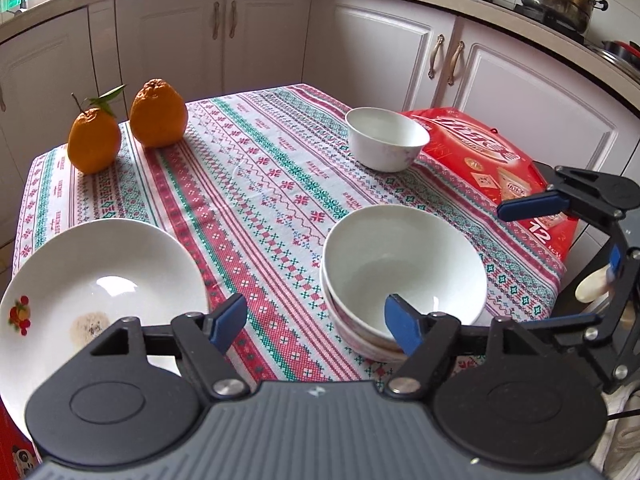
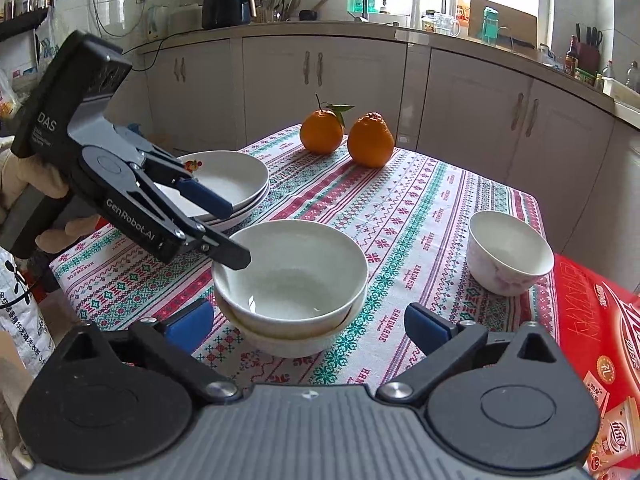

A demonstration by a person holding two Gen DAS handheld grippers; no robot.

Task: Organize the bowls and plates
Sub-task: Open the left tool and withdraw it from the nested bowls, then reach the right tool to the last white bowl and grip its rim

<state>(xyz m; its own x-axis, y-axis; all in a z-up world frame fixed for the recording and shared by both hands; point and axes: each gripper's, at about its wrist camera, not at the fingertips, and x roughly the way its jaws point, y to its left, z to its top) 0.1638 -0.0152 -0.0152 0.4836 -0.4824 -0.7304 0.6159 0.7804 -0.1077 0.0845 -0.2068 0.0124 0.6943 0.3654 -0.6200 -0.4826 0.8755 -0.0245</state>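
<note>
A stack of white bowls [image 1: 404, 264] [image 2: 290, 280] stands on the patterned tablecloth [image 1: 256, 184]. My left gripper [image 1: 316, 326] [image 2: 224, 228] is open; one fingertip hovers at the stack's rim and nothing is pinched. My right gripper [image 2: 308, 326] [image 1: 520, 266] is wide open just short of the stack on its other side, with its pads clear of the bowls. A stack of shallow white plates [image 1: 100, 280] [image 2: 236, 176] with a red fruit print sits to the left. A small flowered bowl [image 1: 386, 136] [image 2: 506, 256] stands alone by the red box.
Two oranges [image 1: 128, 128] [image 2: 348, 136] sit at the table's far corner. A red cardboard box [image 1: 492, 160] [image 2: 600, 340] lies under the cloth's right edge. White kitchen cabinets [image 1: 260, 32] surround the table. A person's hand [image 2: 28, 184] holds the left gripper.
</note>
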